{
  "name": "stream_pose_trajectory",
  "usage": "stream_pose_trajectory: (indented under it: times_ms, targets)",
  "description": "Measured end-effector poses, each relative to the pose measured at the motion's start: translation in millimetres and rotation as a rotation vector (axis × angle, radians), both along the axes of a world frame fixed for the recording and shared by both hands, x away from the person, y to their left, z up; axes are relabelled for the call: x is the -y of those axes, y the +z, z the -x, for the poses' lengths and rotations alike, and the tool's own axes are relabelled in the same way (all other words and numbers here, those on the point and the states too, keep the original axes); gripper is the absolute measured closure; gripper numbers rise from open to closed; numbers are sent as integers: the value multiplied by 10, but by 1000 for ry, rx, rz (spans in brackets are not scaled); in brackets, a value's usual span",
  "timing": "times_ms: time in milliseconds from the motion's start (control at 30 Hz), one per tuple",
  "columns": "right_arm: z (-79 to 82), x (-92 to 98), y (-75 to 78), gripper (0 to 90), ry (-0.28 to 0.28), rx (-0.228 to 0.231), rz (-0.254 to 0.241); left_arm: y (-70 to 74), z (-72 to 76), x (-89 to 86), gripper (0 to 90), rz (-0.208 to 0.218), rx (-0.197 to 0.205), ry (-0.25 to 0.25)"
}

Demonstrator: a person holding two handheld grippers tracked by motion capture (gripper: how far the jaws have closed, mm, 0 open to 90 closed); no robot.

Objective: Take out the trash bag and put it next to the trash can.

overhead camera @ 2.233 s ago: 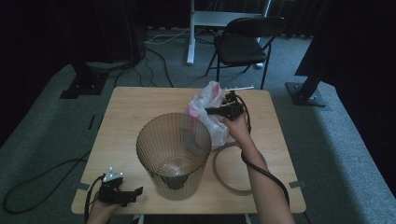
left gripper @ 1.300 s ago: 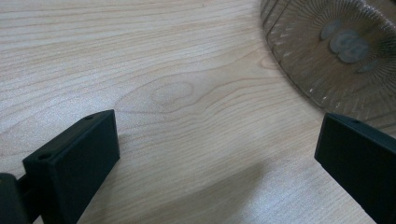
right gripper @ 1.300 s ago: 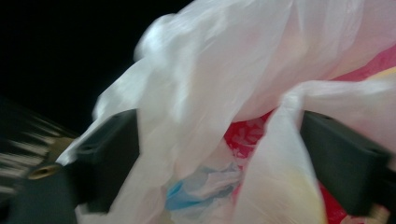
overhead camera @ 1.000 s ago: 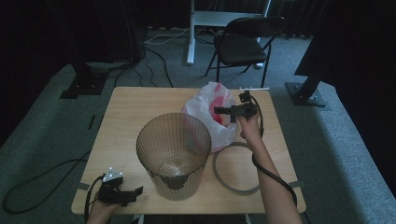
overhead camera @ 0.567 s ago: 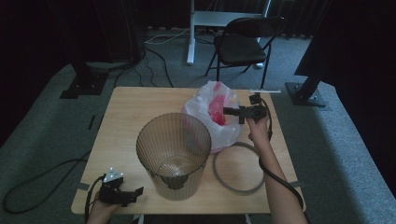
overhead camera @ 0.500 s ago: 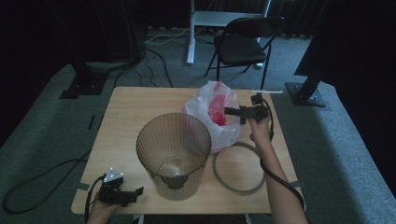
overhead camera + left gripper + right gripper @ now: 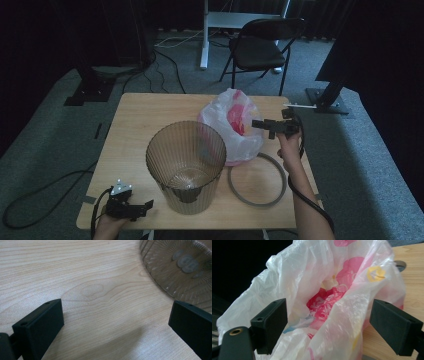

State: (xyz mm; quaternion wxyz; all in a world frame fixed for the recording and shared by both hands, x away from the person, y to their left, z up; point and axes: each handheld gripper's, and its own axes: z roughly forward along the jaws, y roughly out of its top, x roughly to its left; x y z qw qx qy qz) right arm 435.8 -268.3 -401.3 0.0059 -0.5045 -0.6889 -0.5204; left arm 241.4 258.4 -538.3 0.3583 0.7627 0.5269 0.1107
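- The room is dark, with grey carpet, cables on the floor and a folding chair point(image 7: 262, 47) beyond the far edge of the light wooden table point(image 7: 145, 120).
- On the table stands a ribbed transparent bin point(image 7: 186, 165) near the front edge. A grey ring point(image 7: 257, 180) lies flat at 3 o'clock from it, close beside.
- The white plastic bag point(image 7: 231, 125) with pink print sits at 1 o'clock from the bin, behind it and touching its rim region, as far as I can tell.
- What changed: two seconds ago the right gripper point(image 7: 263, 125) was pinching the bag close over the bin. Now it has drawn back toward 3 o'clock, and the bag stands fuller and more open.
- In the right gripper view the jaws are spread wide on both sides of the bag point(image 7: 332, 297) and hold nothing; the bag seems released.
- The left gripper point(image 7: 142, 206) has not moved. It rests at 8 o'clock from the bin, jaws wide apart over bare wood, empty.
- My judgement: the bag is loosened and ready; next it must be gripped again at its mouth to line the bin.
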Motion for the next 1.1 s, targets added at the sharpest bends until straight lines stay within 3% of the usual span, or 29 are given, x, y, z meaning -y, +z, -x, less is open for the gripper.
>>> stream_pose_trajectory:
  times_ms: [267, 667, 1100]
  targets:
    - [112, 188, -35, 141, -30, 3, -16, 1, -2, 1, 0, 1, -2, 1]
    - [321, 458, -216, 141, -69, -10, -45, -1, 3, 0, 0, 1, 1, -4]
    - [557, 606, -420, 140, -80, -21, -51, -1, 5, -10, 0, 7, 0, -4]
